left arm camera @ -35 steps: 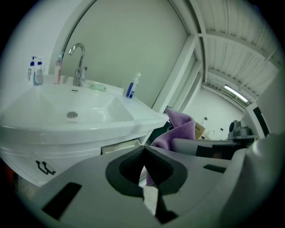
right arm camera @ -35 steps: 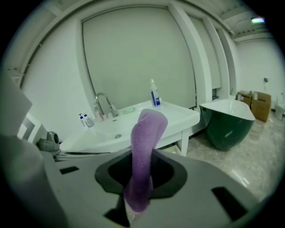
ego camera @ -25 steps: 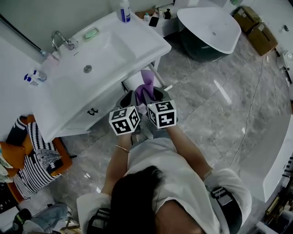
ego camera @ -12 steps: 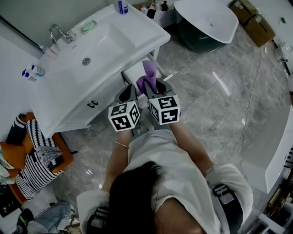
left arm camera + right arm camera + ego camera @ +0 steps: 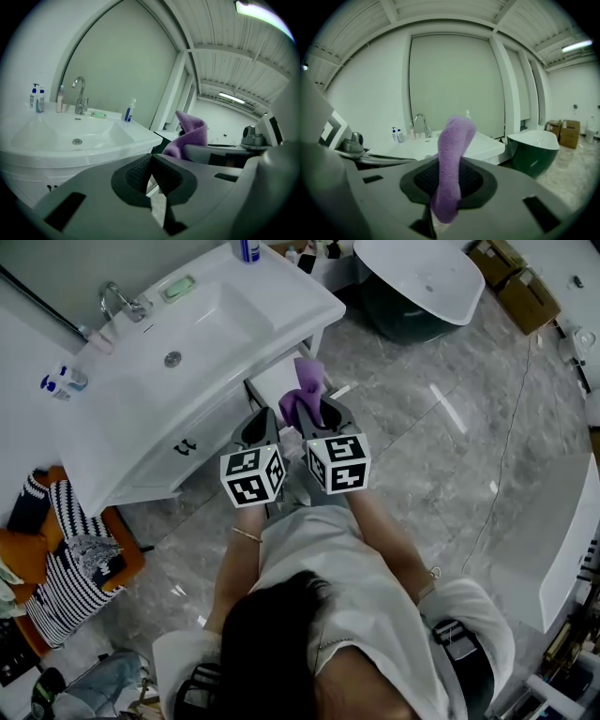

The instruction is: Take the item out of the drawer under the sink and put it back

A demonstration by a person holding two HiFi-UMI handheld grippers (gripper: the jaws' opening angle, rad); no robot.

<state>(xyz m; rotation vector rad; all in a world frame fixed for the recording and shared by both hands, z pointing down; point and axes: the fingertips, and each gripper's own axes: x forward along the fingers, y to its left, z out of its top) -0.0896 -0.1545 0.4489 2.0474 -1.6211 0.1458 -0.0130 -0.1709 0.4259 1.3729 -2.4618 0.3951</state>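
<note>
A purple cloth [image 5: 304, 392] sticks up from my right gripper [image 5: 316, 412], which is shut on it. In the right gripper view the cloth [image 5: 454, 145] stands pinched between the dark pads. It hangs just in front of the open white drawer [image 5: 274, 381] under the sink [image 5: 202, 329]. My left gripper [image 5: 264, 420] is beside the right one, its jaws shut with nothing between them [image 5: 150, 169]. The left gripper view shows the cloth [image 5: 191, 133] off to the right. The inside of the drawer is mostly hidden by the cloth and grippers.
A faucet [image 5: 122, 306], a soap dish [image 5: 177, 287] and bottles [image 5: 56, 382] sit on the sink top. A dark bathtub [image 5: 422, 282] stands at the back right. Cardboard boxes [image 5: 525, 287] lie beyond it. A stool with striped fabric [image 5: 70, 559] is at the left.
Both grippers have risen a little together in front of the drawer. The purple cloth stays pinched in the right one.
</note>
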